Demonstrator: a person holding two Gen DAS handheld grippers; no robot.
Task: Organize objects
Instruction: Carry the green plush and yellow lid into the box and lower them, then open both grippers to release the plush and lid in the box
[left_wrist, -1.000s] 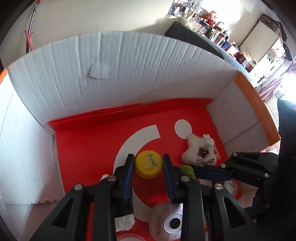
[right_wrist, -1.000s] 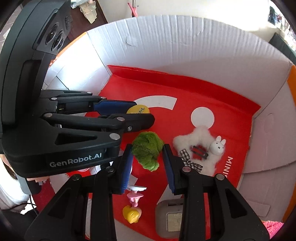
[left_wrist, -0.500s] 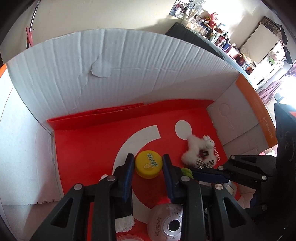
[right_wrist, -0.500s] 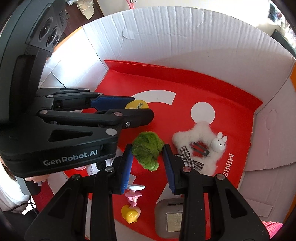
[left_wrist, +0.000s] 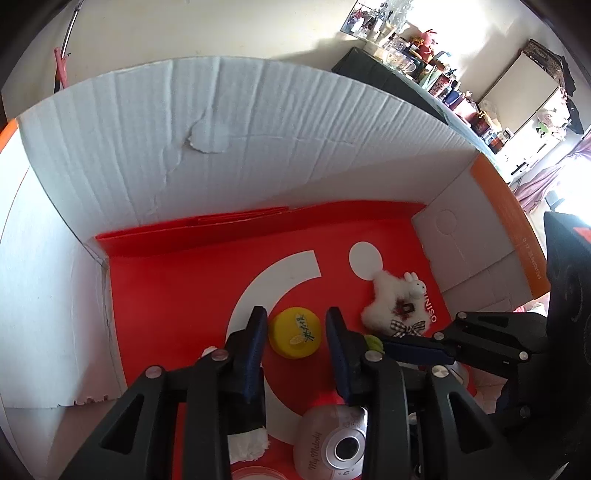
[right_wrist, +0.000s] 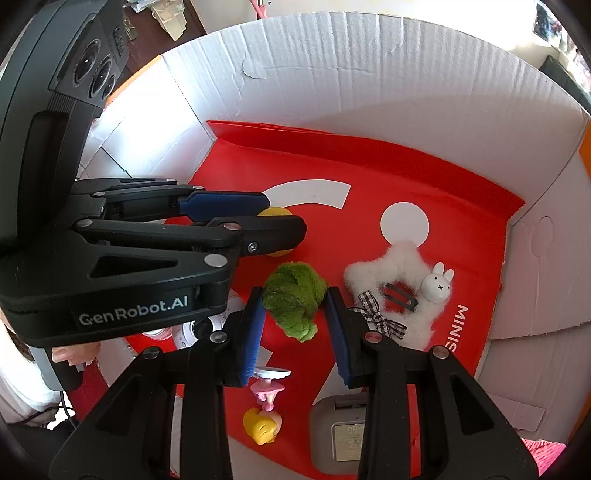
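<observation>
Claws low in the box

My left claw (left_wrist: 295, 319) has just been easing apart, the yellow cap (left_wrist: 294, 334) loose between its pads inside the cardboard box (left_wrist: 258, 129). My right claw (right_wrist: 295, 295) pinches the green plush (right_wrist: 293, 301) there too. I should set it down gently, clear of the cap.

Two black hand-held grippers w/ blue pads

Left gripper (left_wrist: 293, 334): black plastic arms w/ triangle holes, round silver screws, dark blue ribbed pads on the fingers (left_wrist: 255, 341). Seen from the right wrist cam it fills the 9 o'clock side: a big black body w/ white "GenRobot.AI" letters & round camera lenses up at 11 o'clock. Right gripper (right_wrist: 295, 317): same look, black arms, silver screws, blue pads. A hand (right_wrist: 72, 356) shows at 8 o'clock on a black grip, w/ a thin black cable under it & white cloth beside it.
</observation>
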